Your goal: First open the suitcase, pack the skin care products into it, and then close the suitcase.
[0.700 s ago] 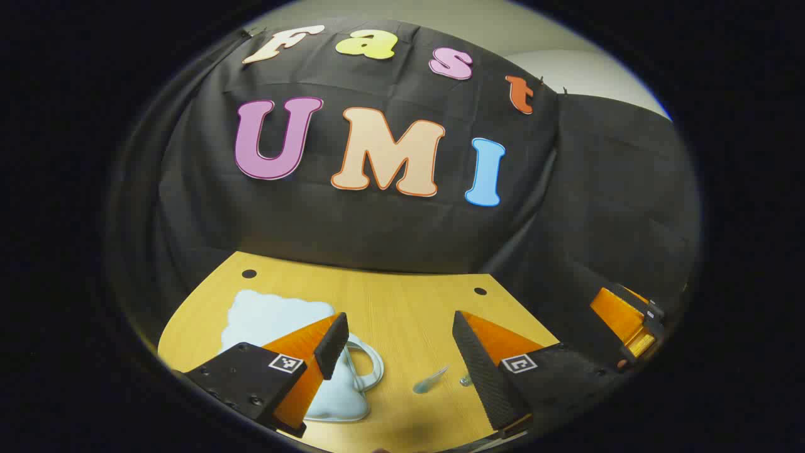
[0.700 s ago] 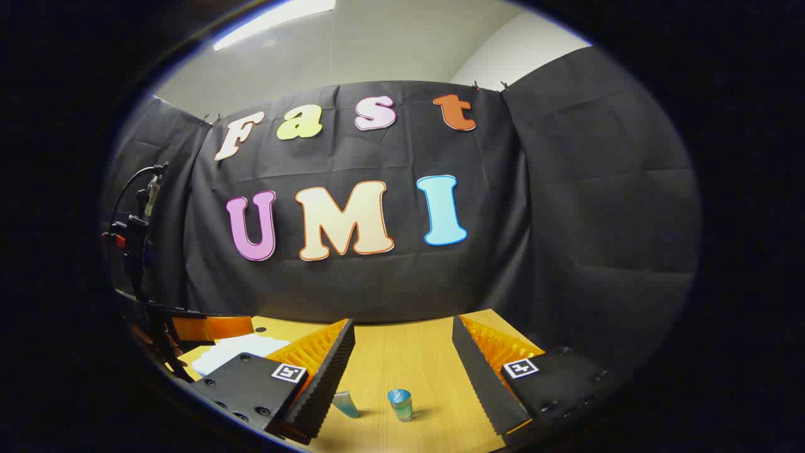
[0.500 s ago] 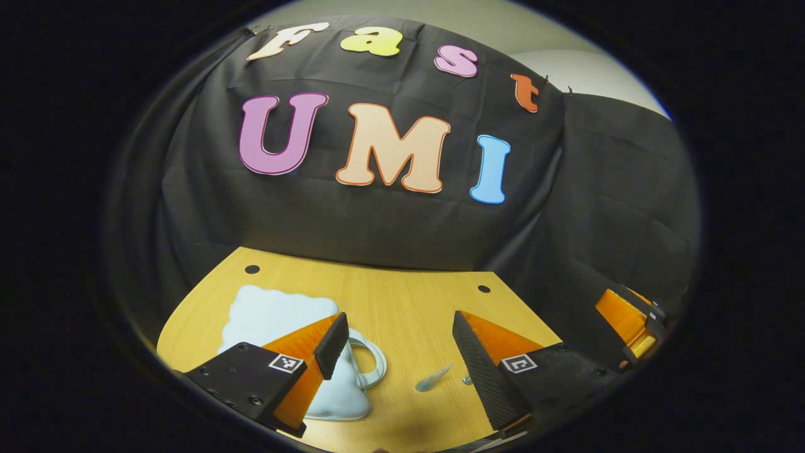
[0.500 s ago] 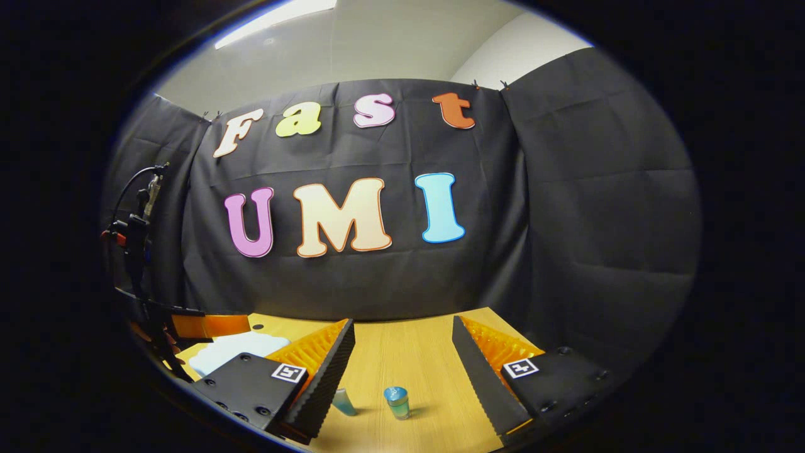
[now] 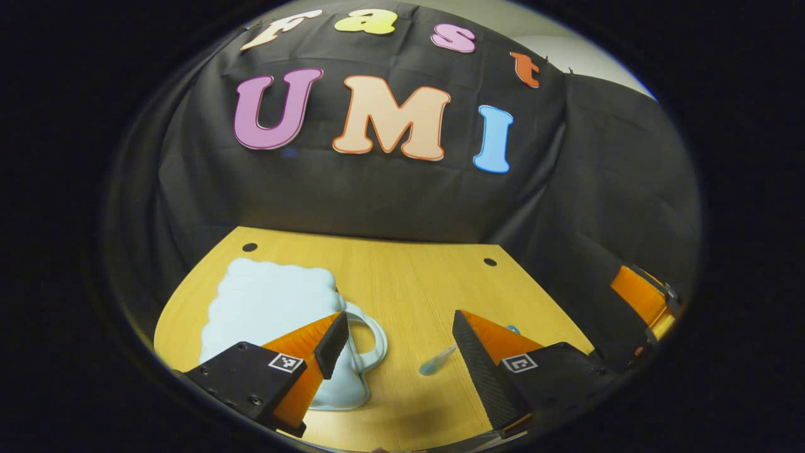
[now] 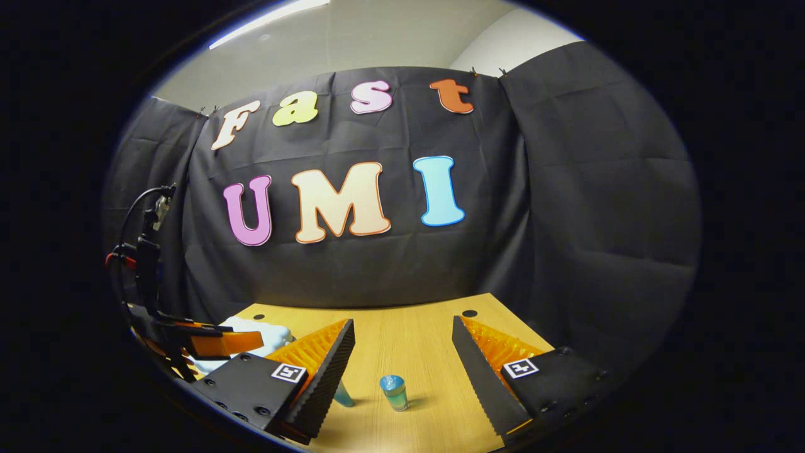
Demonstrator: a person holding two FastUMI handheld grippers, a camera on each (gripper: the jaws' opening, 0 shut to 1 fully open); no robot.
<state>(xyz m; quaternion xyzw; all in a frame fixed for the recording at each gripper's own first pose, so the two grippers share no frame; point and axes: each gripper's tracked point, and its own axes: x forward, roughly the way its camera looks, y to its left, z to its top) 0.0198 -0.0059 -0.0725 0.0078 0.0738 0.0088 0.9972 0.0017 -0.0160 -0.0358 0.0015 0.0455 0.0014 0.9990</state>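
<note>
A: Wood is what I've got under both tools, a yellow table (image 5: 402, 283) running across the lower half of each view.

B: How does your left gripper (image 5: 396, 343) sit?

A: Spread wide, nothing between the fingers. It's tipped down toward the table, hanging above it. My left finger overlaps the pale blue case (image 5: 270, 302), which lies flat at lower left of the left gripper view, scalloped along its edge, its loop handle (image 5: 371, 343) poking out toward the centre of the frame.

B: Is the case open?

A: I can't tell from here.

B: And the products?

A: A small clear tube (image 5: 438, 360) lies on the wood just beside my right finger, low and right of centre. In the right gripper view, a little blue-topped bottle (image 6: 394, 391) stands upright at bottom centre, and a tube (image 6: 343, 395) peeks out from behind the left finger there.

B: Right gripper (image 6: 402, 352)?

A: Also spread, holding nothing, pointing more level across the table, the bottle in the gap between its fingers. At the right edge of the left gripper view I see it off the table's side. The other gripper (image 6: 217, 343) shows at lower left of the right gripper view, over the case (image 6: 264, 328).
</note>
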